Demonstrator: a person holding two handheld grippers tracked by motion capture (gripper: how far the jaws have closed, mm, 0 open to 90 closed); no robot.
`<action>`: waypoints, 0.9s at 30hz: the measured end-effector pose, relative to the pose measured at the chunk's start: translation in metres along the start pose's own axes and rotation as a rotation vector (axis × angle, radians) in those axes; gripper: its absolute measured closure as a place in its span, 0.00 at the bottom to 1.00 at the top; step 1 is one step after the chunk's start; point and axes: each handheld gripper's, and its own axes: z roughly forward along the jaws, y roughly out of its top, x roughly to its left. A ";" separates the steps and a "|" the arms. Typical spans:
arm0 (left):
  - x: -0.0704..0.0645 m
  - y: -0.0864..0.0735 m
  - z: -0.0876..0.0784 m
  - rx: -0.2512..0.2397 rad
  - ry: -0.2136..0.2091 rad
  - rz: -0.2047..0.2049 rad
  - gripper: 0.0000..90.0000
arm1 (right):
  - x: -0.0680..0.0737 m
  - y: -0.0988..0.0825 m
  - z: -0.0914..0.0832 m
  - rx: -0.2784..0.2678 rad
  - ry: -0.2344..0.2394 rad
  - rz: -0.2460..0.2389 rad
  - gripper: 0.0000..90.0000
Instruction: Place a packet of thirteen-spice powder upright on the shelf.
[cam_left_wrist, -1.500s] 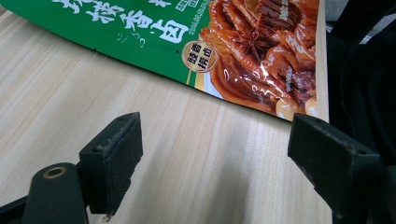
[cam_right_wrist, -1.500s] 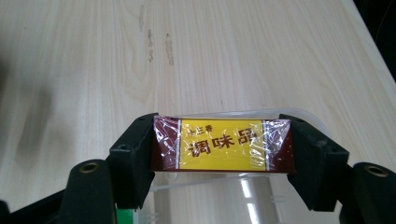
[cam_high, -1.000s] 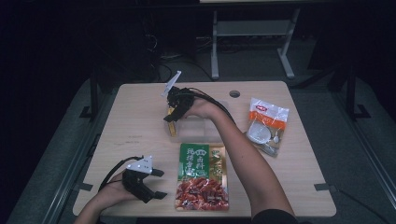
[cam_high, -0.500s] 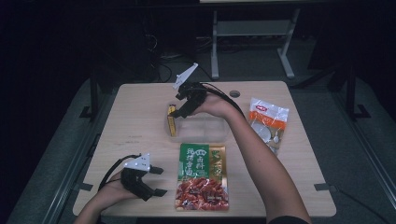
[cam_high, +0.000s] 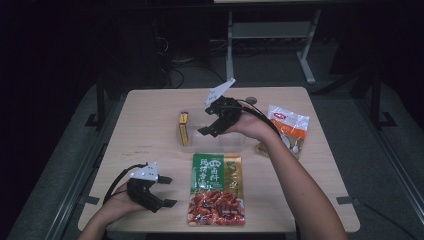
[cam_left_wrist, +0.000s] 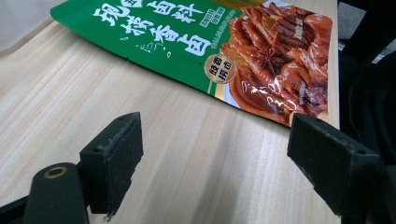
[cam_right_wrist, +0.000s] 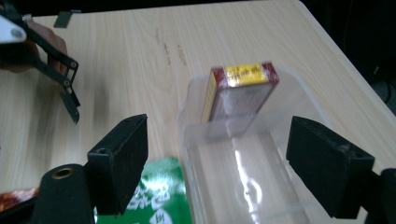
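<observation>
High view, nearest first: the left gripper (cam_high: 167, 191) rests low on the near-left part of the wooden table (cam_high: 145, 130), held in the person's left hand (cam_high: 116, 205), its jaws spread apart with nothing between them. Just to its right lies a flat green and red food packet (cam_high: 217, 189), printed side up, close to the table's near edge. In the left gripper view the two black jaws stand wide over bare wood, and the packet (cam_left_wrist: 219, 51) lies just beyond them, not touched.

Farther back, near the middle of the table, sits a clear plastic tub (cam_high: 227, 141). A small yellow and red box (cam_high: 184, 128) leans on edge against the tub's left wall. The right gripper (cam_high: 210, 124) hangs above the tub, held in the right hand (cam_high: 252, 126), jaws released and empty. In the right gripper view the jaws stand well apart on either side of the tub (cam_right_wrist: 247, 186), and the box (cam_right_wrist: 240, 95) is tilted against its far wall, with the packet's green corner (cam_right_wrist: 161, 200) at lower left.

On the right side of the table lies a white and orange snack bag (cam_high: 287, 129), apart from the tub.
</observation>
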 end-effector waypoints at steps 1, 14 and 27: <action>0.000 0.000 0.000 -0.002 0.003 -0.002 0.20 | 0.001 -0.003 -0.001 -0.003 -0.008 0.002 0.23; 0.001 0.001 0.001 -0.004 0.033 -0.023 0.24 | 0.031 -0.055 -0.024 -0.018 -0.086 0.098 0.24; 0.000 0.002 0.003 0.010 0.069 -0.038 0.26 | 0.059 -0.113 -0.045 -0.028 -0.125 0.217 0.25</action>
